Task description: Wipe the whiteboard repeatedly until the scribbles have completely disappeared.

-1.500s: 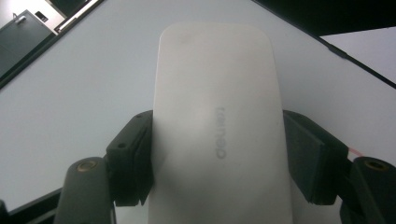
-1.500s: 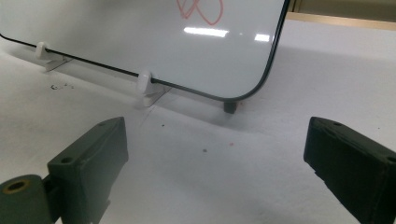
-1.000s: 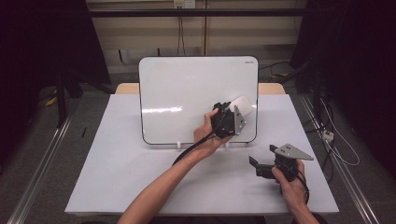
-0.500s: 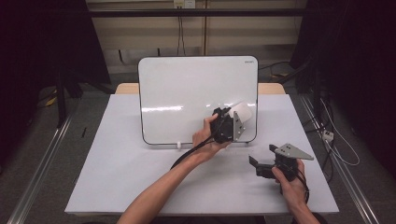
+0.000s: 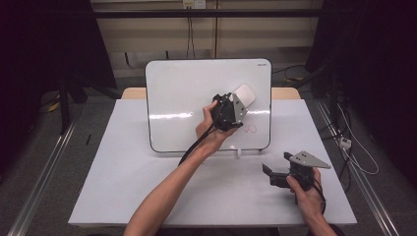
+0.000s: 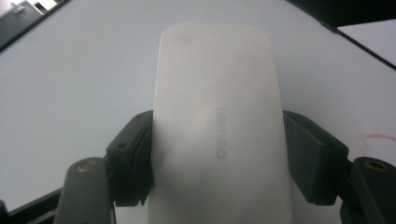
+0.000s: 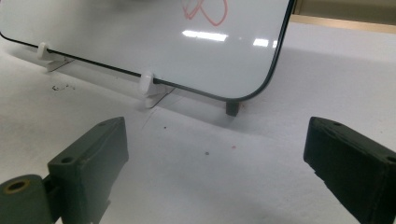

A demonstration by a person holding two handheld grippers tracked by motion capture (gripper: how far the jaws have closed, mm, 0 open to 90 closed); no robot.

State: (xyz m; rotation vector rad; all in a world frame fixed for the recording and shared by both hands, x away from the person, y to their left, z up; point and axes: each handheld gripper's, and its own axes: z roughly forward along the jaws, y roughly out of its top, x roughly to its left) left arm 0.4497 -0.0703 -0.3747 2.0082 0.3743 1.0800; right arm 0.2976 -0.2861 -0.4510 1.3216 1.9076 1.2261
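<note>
Up and rightward across the whiteboard (image 5: 187, 98) went the left hand-held gripper (image 5: 235, 105), clamping a white eraser (image 6: 217, 130) above red marks (image 5: 250, 129); the right hand-held gripper (image 5: 275, 176) rests wide apart on the counter (image 5: 123, 187).

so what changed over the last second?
The left gripper, shut on the eraser, dipped down the whiteboard and has come back up toward its upper right, above the red mark. Its grip is unchanged. The right gripper stayed open, resting on the table; the whiteboard did not move.
</note>
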